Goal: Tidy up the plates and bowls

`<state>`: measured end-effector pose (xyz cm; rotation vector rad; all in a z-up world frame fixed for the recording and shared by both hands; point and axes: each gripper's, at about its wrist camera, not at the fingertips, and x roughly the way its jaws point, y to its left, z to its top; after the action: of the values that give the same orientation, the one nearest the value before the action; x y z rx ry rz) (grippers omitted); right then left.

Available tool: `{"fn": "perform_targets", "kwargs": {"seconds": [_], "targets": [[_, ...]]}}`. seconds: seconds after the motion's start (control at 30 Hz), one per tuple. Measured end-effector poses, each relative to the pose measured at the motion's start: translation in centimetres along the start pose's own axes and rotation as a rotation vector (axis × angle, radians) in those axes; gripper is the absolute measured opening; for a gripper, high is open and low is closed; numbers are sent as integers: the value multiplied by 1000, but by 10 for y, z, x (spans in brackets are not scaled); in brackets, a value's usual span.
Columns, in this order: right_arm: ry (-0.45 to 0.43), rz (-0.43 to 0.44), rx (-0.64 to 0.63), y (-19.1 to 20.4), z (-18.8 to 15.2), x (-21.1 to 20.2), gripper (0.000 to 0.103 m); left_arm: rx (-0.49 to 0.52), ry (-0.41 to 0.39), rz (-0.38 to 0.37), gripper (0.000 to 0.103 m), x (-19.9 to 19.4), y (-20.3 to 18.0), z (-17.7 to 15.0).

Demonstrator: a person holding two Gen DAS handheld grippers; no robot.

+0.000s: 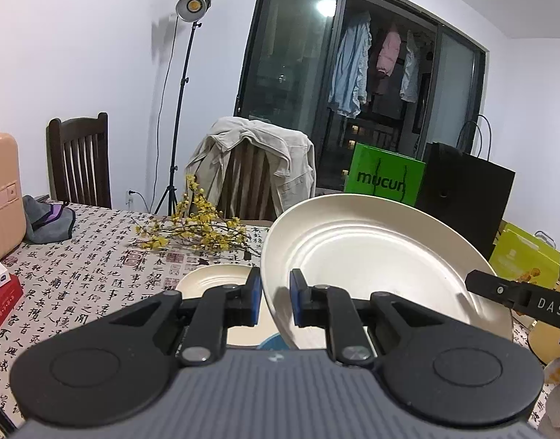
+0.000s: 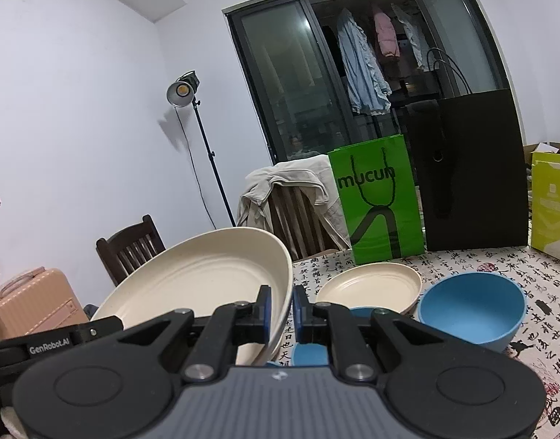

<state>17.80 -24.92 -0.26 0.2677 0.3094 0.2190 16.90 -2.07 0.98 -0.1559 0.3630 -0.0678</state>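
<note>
A large cream plate (image 1: 375, 256) is held in the air, tilted, between both grippers. My left gripper (image 1: 275, 298) is shut on its left rim. My right gripper (image 2: 281, 309) is shut on the right rim of the same large plate (image 2: 199, 278). The right gripper's finger (image 1: 499, 289) shows at the plate's right edge in the left wrist view. A smaller cream plate (image 2: 369, 285) lies on the table (image 2: 481, 259), with a blue bowl (image 2: 470, 307) to its right. Another blue bowl (image 2: 309, 353) sits under the right gripper. The left wrist view shows a cream plate (image 1: 216, 280) on the table.
Yellow flower sprigs (image 1: 192, 226) lie at the far side of the patterned tablecloth (image 1: 97, 274). A green bag (image 2: 375, 201), a black bag (image 2: 470, 172) and a yellow-green box (image 2: 552, 208) stand at the back. A red box (image 1: 2, 300) and pink suitcase (image 1: 2, 190) are at left.
</note>
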Motion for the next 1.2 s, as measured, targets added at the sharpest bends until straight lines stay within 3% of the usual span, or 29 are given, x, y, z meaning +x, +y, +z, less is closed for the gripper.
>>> {"fn": "perform_targets", "kwargs": {"seconds": [1.2], "targets": [[10, -26, 40, -39, -32, -70, 12, 32, -4, -101, 16, -53, -33, -44]]}}
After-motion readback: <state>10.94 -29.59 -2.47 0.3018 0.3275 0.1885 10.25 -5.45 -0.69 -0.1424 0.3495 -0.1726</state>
